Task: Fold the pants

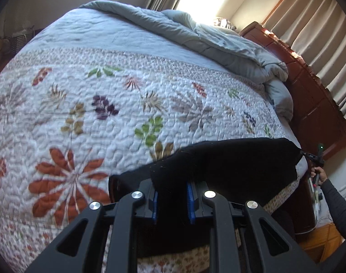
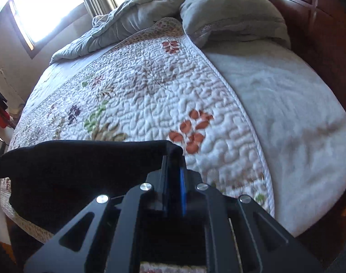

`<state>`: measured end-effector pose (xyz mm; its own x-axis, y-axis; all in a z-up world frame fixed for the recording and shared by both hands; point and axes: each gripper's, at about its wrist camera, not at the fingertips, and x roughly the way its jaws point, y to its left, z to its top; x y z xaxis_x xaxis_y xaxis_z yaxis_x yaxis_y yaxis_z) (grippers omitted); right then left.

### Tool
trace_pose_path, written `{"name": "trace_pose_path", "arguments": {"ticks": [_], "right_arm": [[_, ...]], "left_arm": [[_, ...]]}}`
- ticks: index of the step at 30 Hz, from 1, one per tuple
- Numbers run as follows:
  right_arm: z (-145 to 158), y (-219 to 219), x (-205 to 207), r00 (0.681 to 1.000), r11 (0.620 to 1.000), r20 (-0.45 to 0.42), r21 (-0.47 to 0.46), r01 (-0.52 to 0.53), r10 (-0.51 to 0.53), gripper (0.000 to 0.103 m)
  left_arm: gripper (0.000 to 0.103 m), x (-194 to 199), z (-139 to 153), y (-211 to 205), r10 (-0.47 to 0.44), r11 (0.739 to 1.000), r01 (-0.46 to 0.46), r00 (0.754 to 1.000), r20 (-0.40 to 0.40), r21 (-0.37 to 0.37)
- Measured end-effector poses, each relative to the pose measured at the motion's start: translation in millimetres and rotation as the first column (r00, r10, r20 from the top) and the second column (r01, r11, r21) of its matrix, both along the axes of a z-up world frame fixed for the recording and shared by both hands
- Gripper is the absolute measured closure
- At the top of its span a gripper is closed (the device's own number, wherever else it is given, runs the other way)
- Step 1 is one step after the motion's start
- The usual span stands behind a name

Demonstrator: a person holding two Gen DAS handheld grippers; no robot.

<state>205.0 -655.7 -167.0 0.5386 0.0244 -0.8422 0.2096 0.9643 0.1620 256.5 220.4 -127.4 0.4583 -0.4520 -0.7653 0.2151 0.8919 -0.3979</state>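
Observation:
Black pants (image 1: 229,159) hang stretched between my two grippers above the near edge of the bed. In the left wrist view my left gripper (image 1: 172,193) is shut on one end of the dark cloth, which bunches between its blue pads (image 1: 191,201). The far end of the pants runs to the right, where my right gripper (image 1: 310,157) pinches it, held by a hand in a dark sleeve. In the right wrist view my right gripper (image 2: 176,175) is shut on a corner of the pants (image 2: 82,166), whose cloth spreads off to the left.
A floral quilt (image 1: 109,113) covers the bed. A rumpled grey duvet (image 1: 195,38) lies heaped at the far end. A dark wooden bed frame (image 1: 314,104) runs along the right side, with curtains (image 1: 314,29) behind. A pillow (image 2: 232,16) and a pale sheet (image 2: 286,104) appear in the right wrist view.

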Motion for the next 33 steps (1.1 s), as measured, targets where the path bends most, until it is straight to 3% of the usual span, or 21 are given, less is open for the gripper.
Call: {"name": "trace_pose_path", "arguments": {"ticks": [9,12,14,15,16,19,22,23,25,28,31,33], "right_arm": [[-24.9,20.3,-59.8,0.998,0.998,-0.005,-0.028,0.056,-0.056,0.094],[-33.8,21.1,-71.0,0.995,0.995,-0.022,-0.016,0.096,-0.097,0.087],[-40.2,19.2,-77.7,0.991,0.992,-0.037,0.008,0.13,-0.129,0.08],[-42.8,18.0,-80.4,0.989,0.99,-0.045,0.022,0.142,-0.141,0.074],[-45.3,16.7,-83.6,0.986,0.986,-0.052,0.048,0.158,-0.155,0.061],[-55.6,16.2,-94.4,0.977,0.966,-0.084,0.156,0.207,-0.196,0.056],[-64.2,18.1,-106.7,0.967,0.93,-0.102,0.267,0.252,-0.233,0.051],[-64.9,19.2,-110.5,0.966,0.918,-0.098,0.3,0.258,-0.24,0.051],[-65.0,25.3,-119.9,0.964,0.886,-0.068,0.382,0.262,-0.256,0.049],[-66.5,30.6,-129.7,0.954,0.811,-0.027,0.52,0.268,-0.297,0.04],[-70.6,37.2,-138.2,0.933,0.696,-0.001,0.666,0.269,-0.36,0.037],[-70.5,40.2,-137.7,0.933,0.671,0.0,0.695,0.26,-0.361,0.036]], "left_arm": [[0.084,-52.5,-60.1,-2.9,-0.029,0.996,0.04,0.991,-0.128,0.085],[0.082,-62.6,-80.3,-1.5,-0.011,0.993,0.031,0.985,-0.174,0.112],[0.076,-66.5,-85.7,3.3,0.019,0.99,0.009,0.981,-0.194,0.139],[0.068,-70.1,-88.0,9.1,0.048,0.986,-0.015,0.979,-0.201,0.165],[0.056,-73.9,-89.0,15.4,0.075,0.982,-0.037,0.976,-0.204,0.185],[0.034,-88.9,-87.9,34.1,0.138,0.972,-0.091,0.966,-0.217,0.215],[0.033,-109.3,-77.3,53.3,0.219,0.97,-0.191,0.953,-0.207,0.151],[0.031,-115.6,-72.6,57.5,0.249,0.967,-0.232,0.948,-0.2,0.102],[0.016,-128.0,-63.0,58.4,0.289,0.953,-0.3,0.942,-0.17,-0.045],[0.012,-127.6,-65.3,51.7,0.333,0.915,-0.36,0.929,-0.164,-0.182],[0.012,-108.8,-87.7,48.5,0.4,0.855,-0.456,0.883,-0.246,-0.246],[0.012,-94.4,-102.9,42.0,0.415,0.854,-0.479,0.863,-0.288,-0.204]]}}
